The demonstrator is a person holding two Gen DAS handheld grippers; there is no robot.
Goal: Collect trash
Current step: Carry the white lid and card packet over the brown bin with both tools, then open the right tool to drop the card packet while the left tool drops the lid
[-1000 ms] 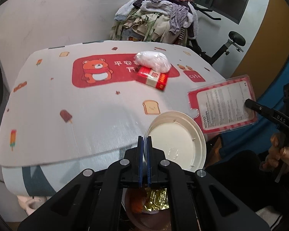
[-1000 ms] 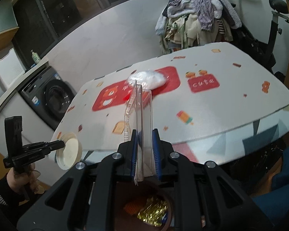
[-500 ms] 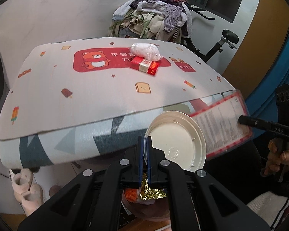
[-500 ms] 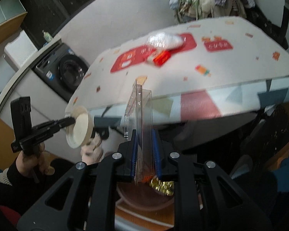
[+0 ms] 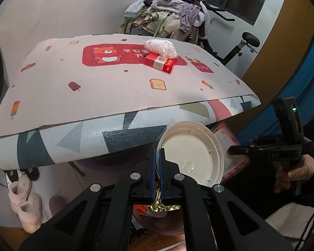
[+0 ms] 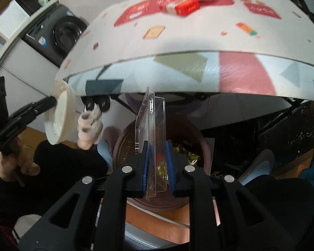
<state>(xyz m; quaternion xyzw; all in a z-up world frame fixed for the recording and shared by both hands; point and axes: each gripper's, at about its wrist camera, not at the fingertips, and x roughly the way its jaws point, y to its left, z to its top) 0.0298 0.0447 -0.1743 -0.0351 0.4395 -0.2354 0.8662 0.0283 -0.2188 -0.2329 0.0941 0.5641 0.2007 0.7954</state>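
Two grippers clamped: left gripper [image 5: 157, 167] lid [image 5: 190, 152], mat [image 5: 115, 87] "cute"

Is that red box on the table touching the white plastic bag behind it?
Touching. In the left wrist view the white plastic bag rests against the back edge of the red box, with no gap between them.

Indoor light falls from above, leaving the table mat [image 5: 106, 87] evenly bright — below its edge everything sinks into shadow. Fisheye curvature bows that edge, with black vignette at the corners. The right wrist view is motion-smeared, worst on the red box [image 6: 185, 7] beyond the mat's centre.
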